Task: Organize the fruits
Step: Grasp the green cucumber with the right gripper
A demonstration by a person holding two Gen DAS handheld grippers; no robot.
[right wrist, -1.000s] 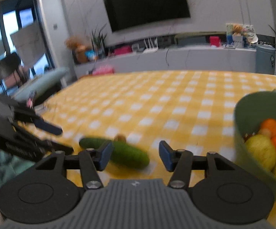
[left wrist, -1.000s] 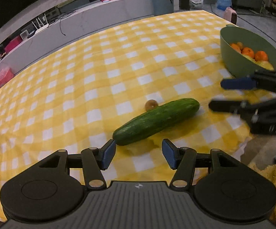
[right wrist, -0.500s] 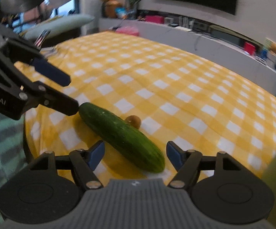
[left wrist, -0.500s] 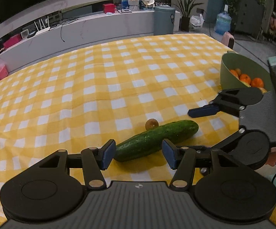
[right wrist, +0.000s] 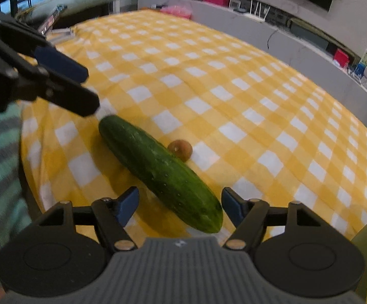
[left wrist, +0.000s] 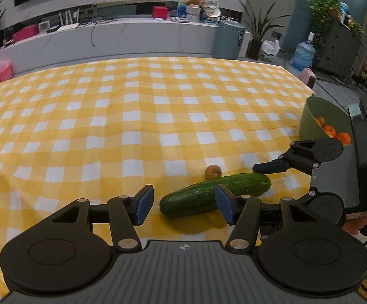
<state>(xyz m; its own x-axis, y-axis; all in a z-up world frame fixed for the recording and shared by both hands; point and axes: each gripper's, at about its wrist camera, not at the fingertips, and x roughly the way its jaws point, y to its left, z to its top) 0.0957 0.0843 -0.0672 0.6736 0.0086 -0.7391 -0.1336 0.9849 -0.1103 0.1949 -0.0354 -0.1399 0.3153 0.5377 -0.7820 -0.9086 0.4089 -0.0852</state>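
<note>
Near the front edge of the tabletop (left wrist: 107, 131), which is covered in a yellow-and-white checked cloth, a dark green cucumber (left wrist: 215, 194) lies flat on its side. Right behind it (touching it or just beside it, hard to call) sits a small brown kiwi (left wrist: 212, 172).

From the left wrist view, the left gripper (left wrist: 184, 207) hangs low over that front edge with its jaws spread apart and nothing between them; one end of the cucumber shows in the gap between its blue pads (left wrist: 143, 206). The right gripper (left wrist: 271, 185) comes in from the right side, also spread wide, with its upper finger just past the cucumber's other end. Neither one is touching the cucumber as far as I can see.

The right wrist view shows the same thing from the other side: cucumber (right wrist: 159, 169) running diagonally, its near end sitting between the right gripper's (right wrist: 179, 206) open fingertips, kiwi (right wrist: 180, 149) tucked against its far side, left gripper (right wrist: 78, 88) off at the cucumber's far end.

Over by the right edge of the tabletop stands a green bowl (left wrist: 312, 119) with oranges (left wrist: 335, 134) inside, well apart from the cucumber. Background is a bit blurry in the right view.
</note>
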